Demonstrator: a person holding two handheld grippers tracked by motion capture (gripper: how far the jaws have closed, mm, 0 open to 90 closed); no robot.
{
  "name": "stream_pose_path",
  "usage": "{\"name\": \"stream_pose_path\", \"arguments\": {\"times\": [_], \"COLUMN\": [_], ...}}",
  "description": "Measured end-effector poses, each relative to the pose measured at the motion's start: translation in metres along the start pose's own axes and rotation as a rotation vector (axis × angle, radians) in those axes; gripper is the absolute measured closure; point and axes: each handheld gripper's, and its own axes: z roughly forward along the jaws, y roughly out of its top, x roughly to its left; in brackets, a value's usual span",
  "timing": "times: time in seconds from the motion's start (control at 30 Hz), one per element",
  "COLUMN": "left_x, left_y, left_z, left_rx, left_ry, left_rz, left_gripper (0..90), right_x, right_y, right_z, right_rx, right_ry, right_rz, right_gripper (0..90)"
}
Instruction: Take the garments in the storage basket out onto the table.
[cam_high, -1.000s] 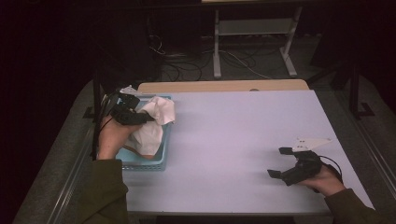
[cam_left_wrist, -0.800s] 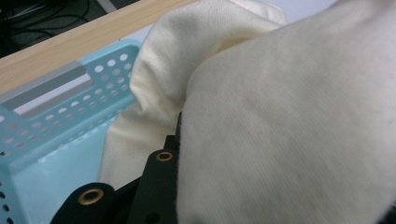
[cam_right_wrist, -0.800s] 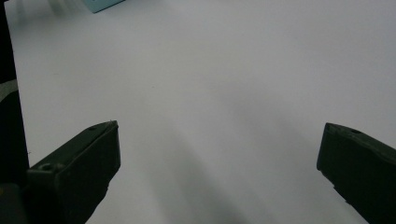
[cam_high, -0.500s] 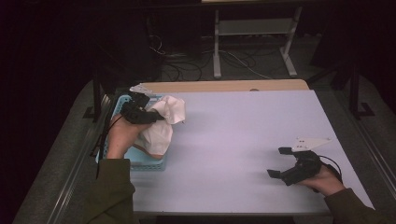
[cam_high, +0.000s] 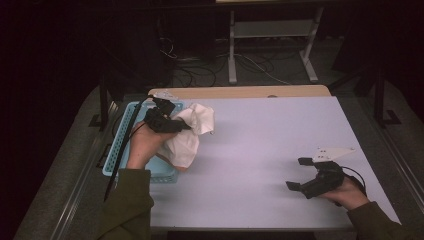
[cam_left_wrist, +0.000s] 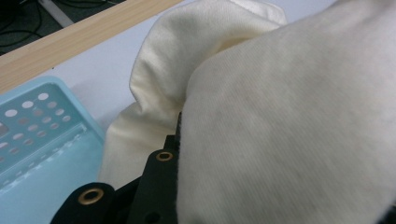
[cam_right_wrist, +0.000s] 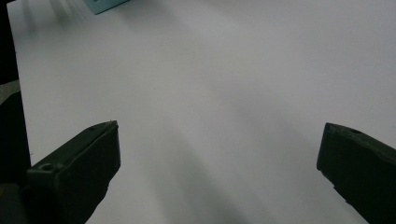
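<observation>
At left-centre of the high view, the left tool (cam_high: 184, 126) grips the cream cloth (cam_high: 192, 134), which hangs over the blue basket (cam_high: 117, 140) edge. The cloth should handle as light, soft and limp; a bunched fold grips best. At lower right, the right tool (cam_high: 296, 173) rests released on the tabletop (cam_high: 270, 135).

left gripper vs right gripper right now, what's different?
The left gripper is shut on the white cloth, while the right gripper is open with nothing between its jaws. The left gripper is by the blue basket at the table's left side; the right gripper is low over bare table near the right front corner. Both are black and hand-held.
</observation>
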Motion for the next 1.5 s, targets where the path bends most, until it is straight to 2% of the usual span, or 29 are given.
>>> {"name": "stream_pose_path", "arguments": {"times": [0.2,0.43,0.67,0.83,1.03,1.2,1.33,1.37,1.5], "left_x": [-0.007,-0.019,-0.031,-0.039,-0.049,-0.055,-0.06,-0.062,-0.064], "left_y": [0.004,0.015,0.021,0.026,0.029,0.033,0.035,0.035,0.035], "left_z": [0.013,0.023,0.033,0.042,0.052,0.056,0.062,0.064,0.07], "left_rx": [0.019,0.009,-0.013,0.0,0.004,0.013,0.012,0.002,0.012], "left_ry": [-0.019,-0.057,-0.092,-0.094,-0.105,-0.107,-0.119,-0.125,-0.13], "left_rz": [0.016,0.044,0.049,0.068,0.071,0.094,0.098,0.087,0.088], "left_gripper": [71.1,71.1,71.1,71.0,71.0,71.0,71.1,71.1,71.1], "right_x": [0.0,0.001,0.001,0.0,0.0,0.0,0.0,0.0,-0.001], "right_y": [0.0,0.0,-0.001,0.0,0.0,0.0,0.0,0.0,-0.001], "right_z": [0.0,0.0,0.0,0.001,0.0,0.001,0.0,0.0,0.0], "right_rx": [0.003,0.005,0.01,0.011,0.006,0.007,0.007,0.006,0.009], "right_ry": [0.001,0.006,0.01,0.011,0.013,0.013,0.011,0.014,0.016], "right_rz": [-0.002,-0.005,-0.008,-0.008,-0.006,-0.003,-0.005,-0.006,-0.006], "right_gripper": [0.0,0.0,0.0,0.0,0.0,0.0,0.0,0.0,0.0]}}
